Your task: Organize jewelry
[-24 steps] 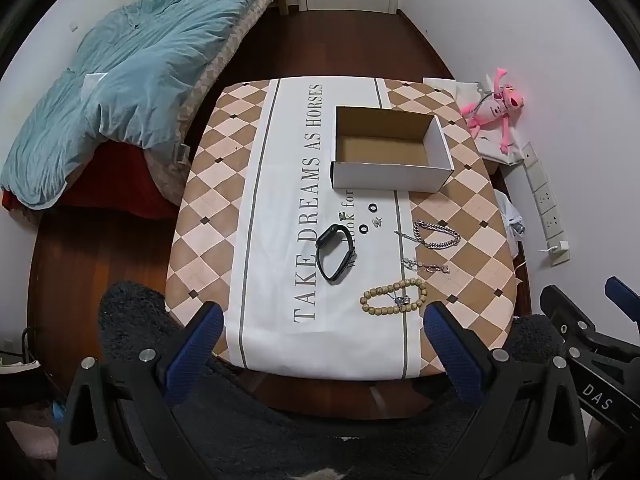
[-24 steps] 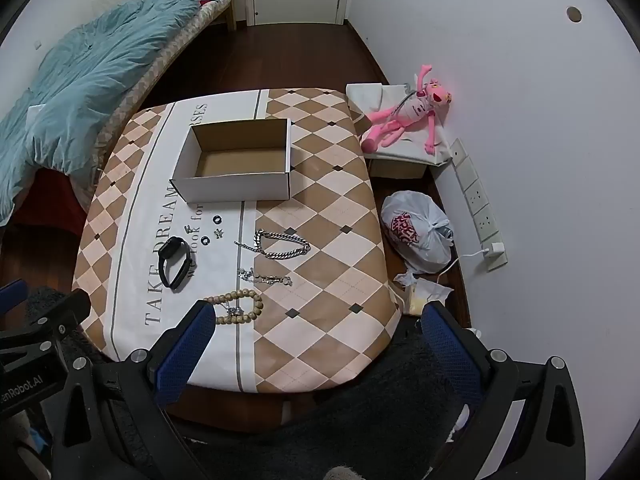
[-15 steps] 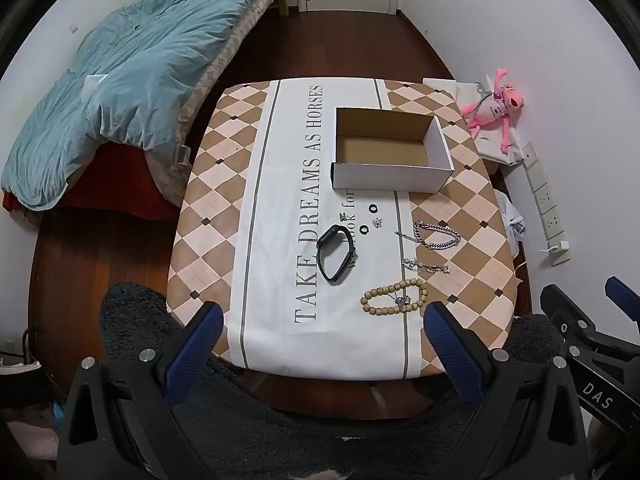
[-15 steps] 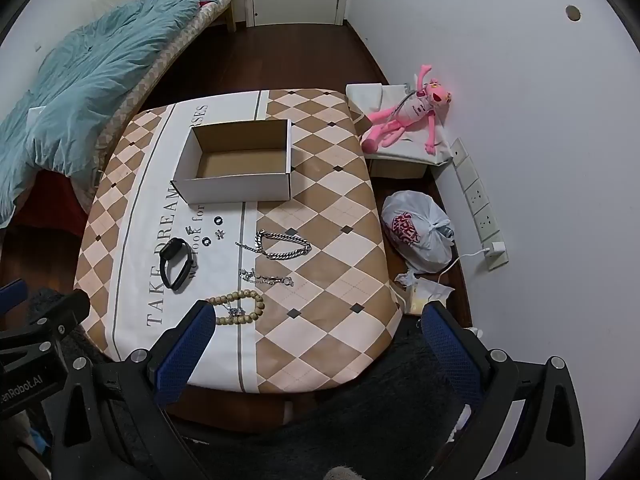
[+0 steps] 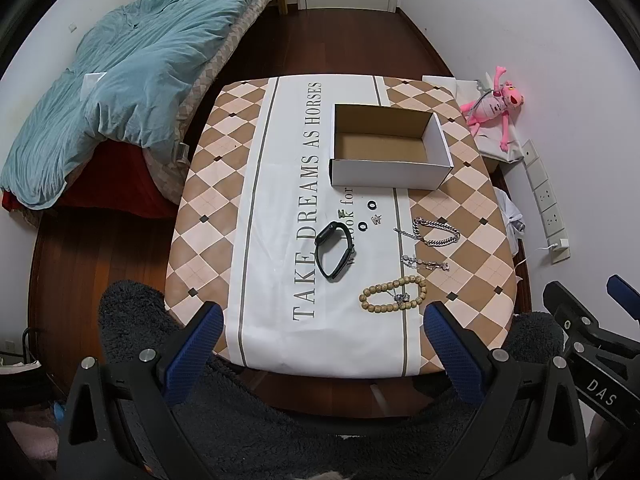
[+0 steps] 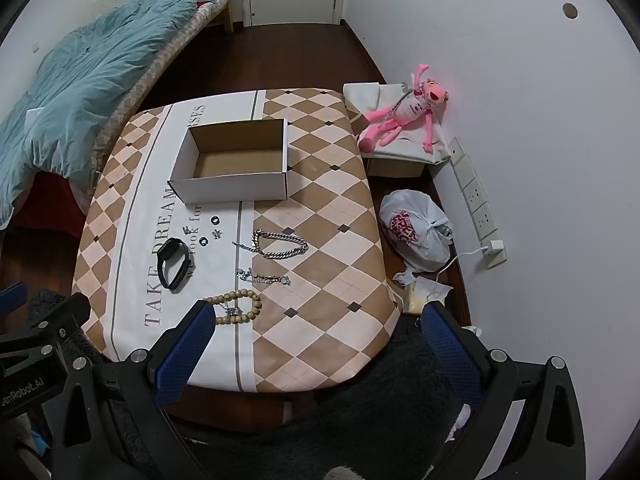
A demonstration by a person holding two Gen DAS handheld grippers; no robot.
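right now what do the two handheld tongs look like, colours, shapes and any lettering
Both tongs are black angular frames with silver screws. The left tongs and right tongs each carry two long fingers faced with textured blue pads. White lettering shows on the bodies: "DAS" on the right one seen from the left view, "enRobot.AI" on the left one seen from the right view. No cables are visible.

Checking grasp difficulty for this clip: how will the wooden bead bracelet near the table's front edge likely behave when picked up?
The wooden bead bracelet lies in a slack oval, so it probably droops from one pinch. Its round beads may slip sideways between pads. A small metal charm inside the loop will likely dangle.
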